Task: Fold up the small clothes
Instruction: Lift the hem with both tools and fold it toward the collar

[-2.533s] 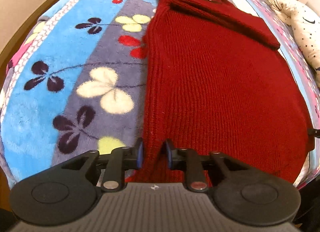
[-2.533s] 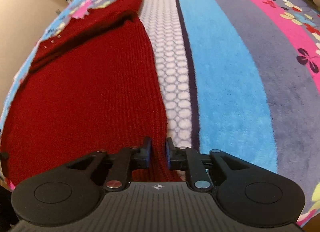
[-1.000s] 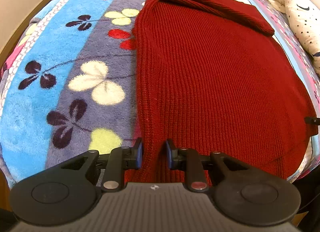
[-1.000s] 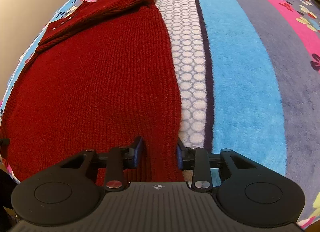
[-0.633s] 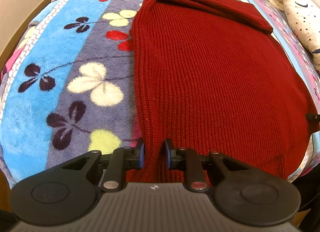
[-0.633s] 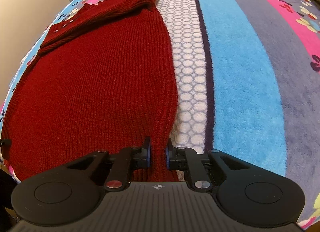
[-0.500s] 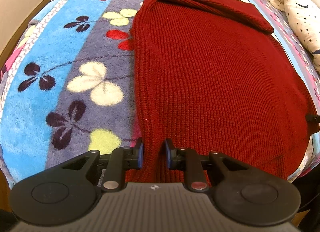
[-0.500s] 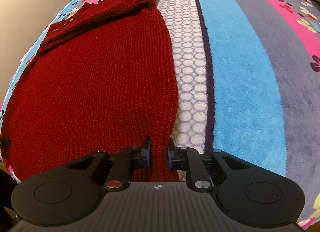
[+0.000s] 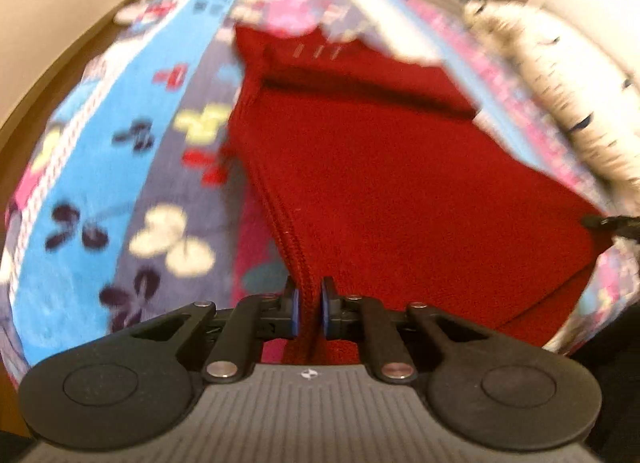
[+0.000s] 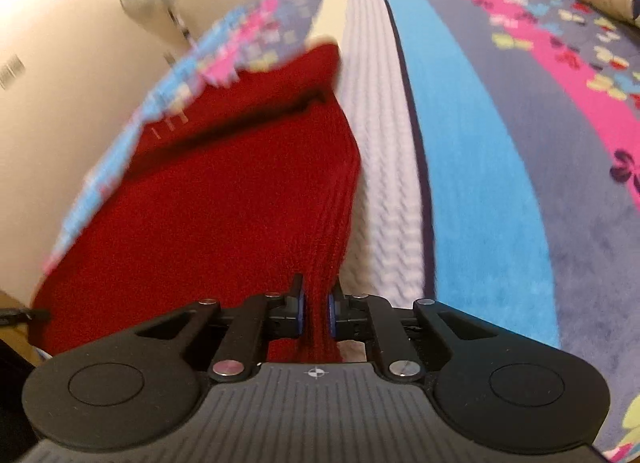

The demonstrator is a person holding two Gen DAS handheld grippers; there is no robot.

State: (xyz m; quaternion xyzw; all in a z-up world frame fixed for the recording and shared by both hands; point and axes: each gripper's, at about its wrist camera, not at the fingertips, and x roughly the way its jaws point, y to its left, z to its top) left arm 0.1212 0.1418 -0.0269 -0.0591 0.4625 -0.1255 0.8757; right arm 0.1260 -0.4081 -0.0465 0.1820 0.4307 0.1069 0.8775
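Striped flowery blanket (image 9: 100,167) covered the bed, pillow (image 9: 560,75) at 2 o'clock. Left gripper (image 9: 308,309) and right gripper (image 10: 316,313) each pinched a near corner of the red sweater (image 9: 400,183), raised off it.

A bed covered by a plush striped blanket (image 10: 472,167) in blue, purple, pink and white, printed with butterflies, carries everything. A dark red ribbed knit sweater (image 9: 392,183) lies on it, its near hem corners raised. A cream star-print pillow (image 9: 568,91) rests along the far right edge.
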